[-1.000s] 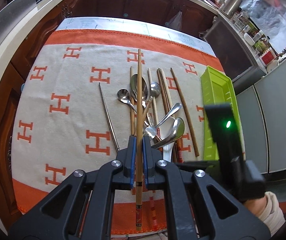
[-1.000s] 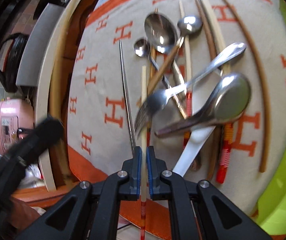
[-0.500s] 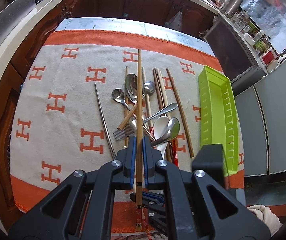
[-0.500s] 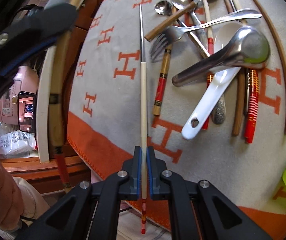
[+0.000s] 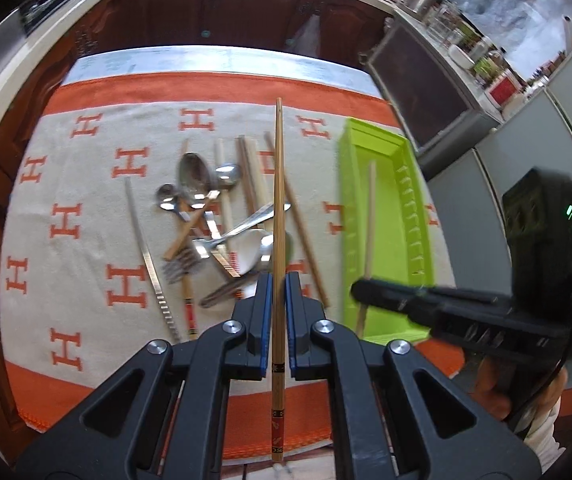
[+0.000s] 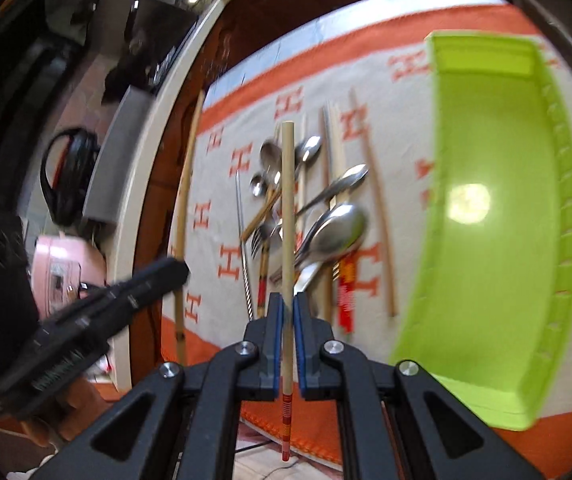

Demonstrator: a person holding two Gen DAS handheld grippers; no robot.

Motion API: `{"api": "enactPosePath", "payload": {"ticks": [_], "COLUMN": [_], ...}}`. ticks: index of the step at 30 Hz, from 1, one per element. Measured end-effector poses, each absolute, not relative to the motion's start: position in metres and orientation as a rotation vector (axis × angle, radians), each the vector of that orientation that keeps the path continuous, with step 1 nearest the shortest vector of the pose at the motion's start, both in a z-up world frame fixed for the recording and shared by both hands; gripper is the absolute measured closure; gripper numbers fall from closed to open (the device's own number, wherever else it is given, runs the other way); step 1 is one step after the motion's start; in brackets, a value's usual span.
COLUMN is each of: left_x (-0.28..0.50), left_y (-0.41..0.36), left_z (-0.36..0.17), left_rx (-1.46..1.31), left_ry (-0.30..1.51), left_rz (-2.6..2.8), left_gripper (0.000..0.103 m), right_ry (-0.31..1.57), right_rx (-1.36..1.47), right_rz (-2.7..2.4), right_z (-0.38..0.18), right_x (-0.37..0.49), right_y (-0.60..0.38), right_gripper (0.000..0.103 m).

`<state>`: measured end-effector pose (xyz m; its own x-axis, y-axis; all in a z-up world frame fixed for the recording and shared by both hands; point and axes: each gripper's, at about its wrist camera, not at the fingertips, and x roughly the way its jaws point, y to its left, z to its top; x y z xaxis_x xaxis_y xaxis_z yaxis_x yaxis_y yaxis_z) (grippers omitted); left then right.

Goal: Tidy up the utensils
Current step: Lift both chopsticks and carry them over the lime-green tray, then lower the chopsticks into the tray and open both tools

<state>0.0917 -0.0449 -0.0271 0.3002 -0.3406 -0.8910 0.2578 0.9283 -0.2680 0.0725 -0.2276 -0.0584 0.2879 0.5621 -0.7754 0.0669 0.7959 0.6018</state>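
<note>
Green plastic makes the long tray (image 6: 497,216) that sits on the right side of the table, on a cloth (image 5: 86,208) with orange H marks. The tray looks bare inside from the right wrist view.

The left tongs (image 5: 279,296) pinch a brown bamboo chopstick (image 5: 279,184) with a red and black end. It sticks straight out over the pile of utensils (image 5: 214,232).

The right tongs (image 6: 287,320) pinch a pale chopstick (image 6: 287,208) with red stripes at its near end. In the left wrist view this pale stick hangs over the tray, but it is blurry, so it is hard to say if it touches the tray.

The pile lies in the middle of the cloth, left of the tray. It has shiny spoons, a fork (image 5: 184,266), a white spoon and more chopsticks, all crossed over each other. One thin metal chopstick (image 5: 148,256) lies alone, just left of the pile.

A hand (image 5: 497,392) holds the right tongs.
</note>
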Motion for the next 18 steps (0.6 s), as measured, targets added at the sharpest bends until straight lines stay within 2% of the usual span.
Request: {"api": "enactPosePath", "payload": {"ticks": [9, 18], "left_x": [0.092, 0.104], "left_y": [-0.15, -0.206], "left_z": [-0.028, -0.068], "left_rx": [-0.06, 0.008], "left_ry": [1.221, 1.247], "left_rz": [-0.541, -0.522], "left_gripper": [0.099, 0.099], "right_ry": [1.13, 1.231], "right_rx": [0.565, 0.48], "right_rz": [0.105, 0.009], "right_z": [-0.018, -0.059], "right_x": [0.077, 0.107], "right_y": [-0.317, -0.331], "right_gripper": [0.098, 0.097]}}
